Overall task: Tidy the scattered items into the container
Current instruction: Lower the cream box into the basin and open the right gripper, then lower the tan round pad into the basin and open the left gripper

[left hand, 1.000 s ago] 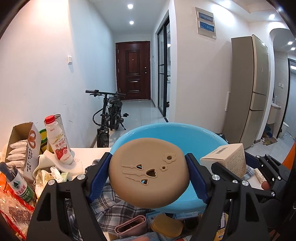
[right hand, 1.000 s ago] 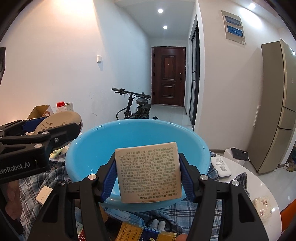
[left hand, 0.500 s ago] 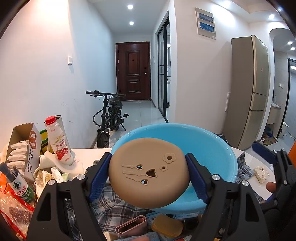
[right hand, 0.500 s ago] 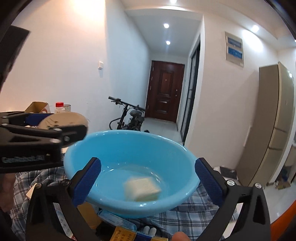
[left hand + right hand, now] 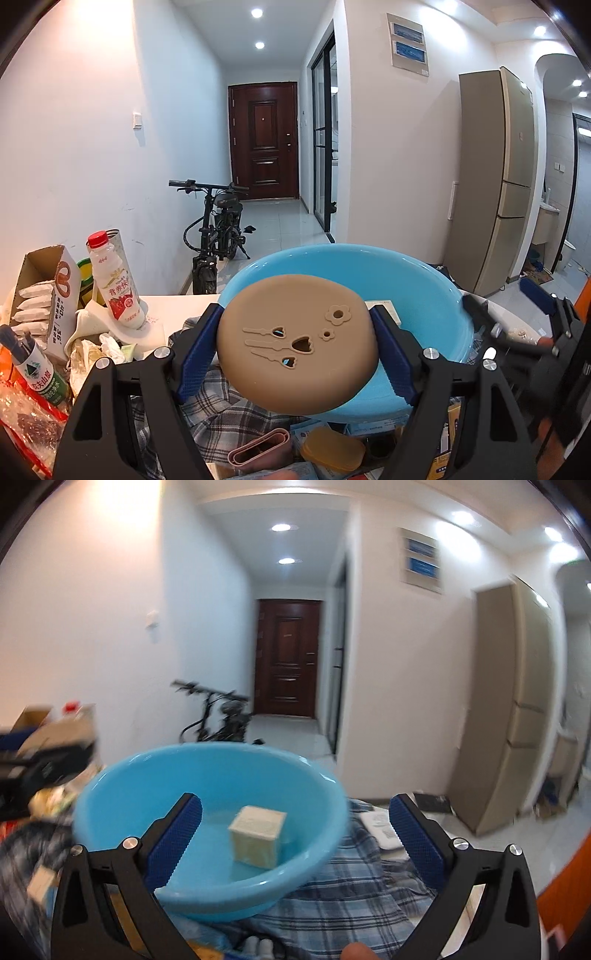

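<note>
Item: tan round silicone lid (image 5: 297,345), soft, light, bendable; left claw (image 5: 297,350) grips its rim edges. Right claw (image 5: 293,840) wide, empty, above blue plastic basin (image 5: 207,775).

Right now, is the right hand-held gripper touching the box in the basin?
Apart. The right wrist view shows the right hand-held gripper open, the box lying free in the basin.

Box (image 5: 258,837) in the basin (image 5: 122,805) — basin on the cloth (image 5: 332,897), bottle (image 5: 114,284) to its left.
</note>
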`<action>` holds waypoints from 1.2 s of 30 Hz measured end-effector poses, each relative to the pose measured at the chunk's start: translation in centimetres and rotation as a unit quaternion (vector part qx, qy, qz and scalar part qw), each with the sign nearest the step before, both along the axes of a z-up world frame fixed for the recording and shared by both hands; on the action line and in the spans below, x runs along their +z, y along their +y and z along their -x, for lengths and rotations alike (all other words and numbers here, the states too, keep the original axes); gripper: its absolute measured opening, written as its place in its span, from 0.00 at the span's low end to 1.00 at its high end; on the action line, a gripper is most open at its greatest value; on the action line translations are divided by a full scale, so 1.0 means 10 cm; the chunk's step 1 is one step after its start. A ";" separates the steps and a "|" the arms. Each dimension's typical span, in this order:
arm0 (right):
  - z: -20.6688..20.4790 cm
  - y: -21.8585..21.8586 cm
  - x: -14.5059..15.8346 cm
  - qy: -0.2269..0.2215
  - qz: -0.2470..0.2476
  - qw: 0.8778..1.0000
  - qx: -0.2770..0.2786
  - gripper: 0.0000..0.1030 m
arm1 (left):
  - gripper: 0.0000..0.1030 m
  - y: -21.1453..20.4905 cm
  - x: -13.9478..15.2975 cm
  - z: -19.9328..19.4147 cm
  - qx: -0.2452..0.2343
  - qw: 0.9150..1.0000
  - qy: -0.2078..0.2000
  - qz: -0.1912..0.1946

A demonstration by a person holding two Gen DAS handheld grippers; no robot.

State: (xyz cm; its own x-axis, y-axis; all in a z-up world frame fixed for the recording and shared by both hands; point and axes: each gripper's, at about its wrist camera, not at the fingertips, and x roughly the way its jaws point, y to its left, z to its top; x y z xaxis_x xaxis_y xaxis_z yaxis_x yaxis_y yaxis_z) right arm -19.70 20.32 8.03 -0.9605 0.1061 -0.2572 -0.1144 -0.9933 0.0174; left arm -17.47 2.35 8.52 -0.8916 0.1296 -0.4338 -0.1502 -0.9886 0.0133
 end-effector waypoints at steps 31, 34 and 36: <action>-0.08 0.38 0.00 0.032 0.084 0.995 -0.049 1.00 | 0.76 0.10 -0.04 0.00 -0.015 1.000 -0.009 0.010; -0.08 0.37 0.00 0.031 0.083 0.995 -0.048 1.00 | 0.79 0.11 -0.04 -0.01 -0.017 1.000 -0.010 0.012; -0.06 0.35 0.01 0.029 0.081 0.995 -0.046 1.00 | 0.91 0.14 -0.03 -0.01 -0.009 1.000 -0.009 0.027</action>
